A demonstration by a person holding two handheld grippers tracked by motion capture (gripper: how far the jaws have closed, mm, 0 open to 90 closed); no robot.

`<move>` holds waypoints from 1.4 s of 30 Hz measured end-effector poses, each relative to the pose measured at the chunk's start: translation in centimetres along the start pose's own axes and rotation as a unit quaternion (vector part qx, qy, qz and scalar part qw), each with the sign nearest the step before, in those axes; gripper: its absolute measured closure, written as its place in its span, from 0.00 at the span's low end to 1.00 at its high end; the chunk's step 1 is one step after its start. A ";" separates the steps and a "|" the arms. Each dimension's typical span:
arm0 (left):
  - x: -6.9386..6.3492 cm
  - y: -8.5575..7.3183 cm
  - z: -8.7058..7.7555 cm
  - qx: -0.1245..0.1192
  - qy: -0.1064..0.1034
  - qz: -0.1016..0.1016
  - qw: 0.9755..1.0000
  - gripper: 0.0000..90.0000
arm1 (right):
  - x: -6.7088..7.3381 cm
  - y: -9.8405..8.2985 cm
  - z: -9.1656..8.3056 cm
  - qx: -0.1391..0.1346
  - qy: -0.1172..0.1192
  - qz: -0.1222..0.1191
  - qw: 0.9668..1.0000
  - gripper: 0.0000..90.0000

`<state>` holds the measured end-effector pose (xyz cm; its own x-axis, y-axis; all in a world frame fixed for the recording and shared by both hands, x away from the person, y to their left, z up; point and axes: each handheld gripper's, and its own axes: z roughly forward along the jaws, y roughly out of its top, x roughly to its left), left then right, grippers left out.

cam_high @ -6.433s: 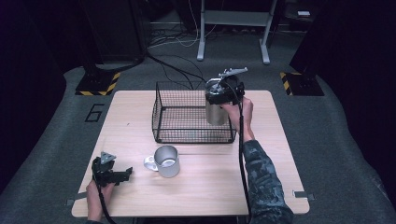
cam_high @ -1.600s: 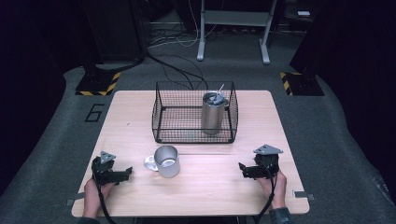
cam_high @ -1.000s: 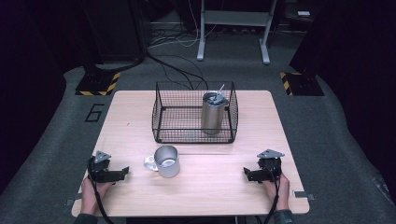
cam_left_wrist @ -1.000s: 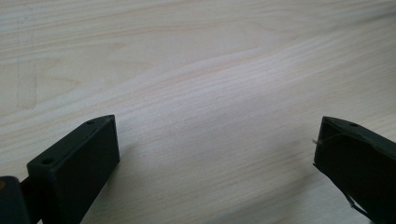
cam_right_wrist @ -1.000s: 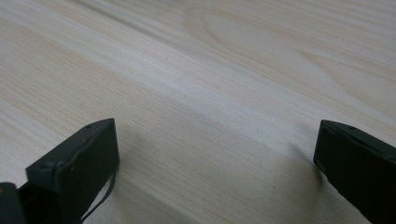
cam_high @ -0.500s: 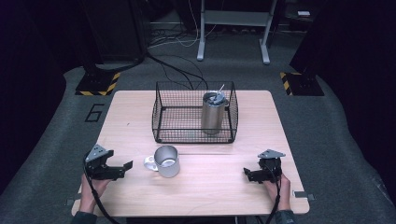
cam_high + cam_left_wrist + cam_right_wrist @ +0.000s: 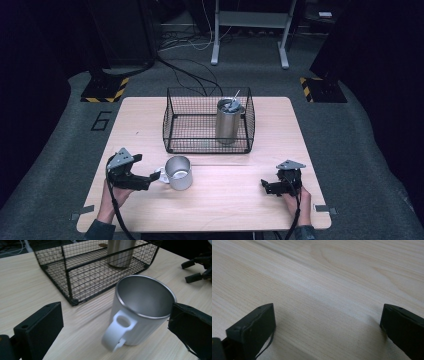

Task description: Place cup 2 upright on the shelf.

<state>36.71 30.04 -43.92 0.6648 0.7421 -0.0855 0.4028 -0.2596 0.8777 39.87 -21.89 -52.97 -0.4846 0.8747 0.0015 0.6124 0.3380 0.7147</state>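
Mug (image 7: 140, 312) btwn wide-spread L gripper (image 7: 117, 330) jaws

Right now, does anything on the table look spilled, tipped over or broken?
Nothing stands out. The steel mug stands upright on the table, empty and undented, and the tall tumbler stands upright inside the wire basket. No spill shows.

A black wire basket (image 7: 208, 121) sits toward the far middle of the pale wooden table (image 7: 280, 130), and a tall steel tumbler (image 7: 228, 121) stands upright inside it, at its right end, with something thin sticking up out of its top. Beyond the table, black cables (image 7: 186, 75) snake over the grey floor toward a white metal stand (image 7: 248, 27). Two yellow-and-black striped blocks (image 7: 106, 88) lie on the floor to either side, and a number 6 (image 7: 100, 120) is marked just left of the table.
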 end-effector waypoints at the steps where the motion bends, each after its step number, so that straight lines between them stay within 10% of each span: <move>1: -0.3 0.2 0.3 0.003 -0.004 0.005 1.000 0.00 | 0.0 0.0 0.0 0.000 0.000 0.000 1.000 0.00; 17: -2.3 1.4 3.9 0.020 -0.047 0.031 0.998 0.00 | -0.1 0.0 0.0 0.000 0.002 -0.004 1.000 0.00; 42: -3.5 0.8 6.5 0.038 -0.051 0.031 0.997 0.00 | -0.1 0.0 0.0 -0.001 0.002 -0.004 1.000 0.00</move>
<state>38.83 23.23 -46.03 0.7491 0.6572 -0.0834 0.4026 -0.3516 0.8452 39.93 -21.93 -52.97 -0.4920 0.8706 -0.0011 0.6079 0.3445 0.7154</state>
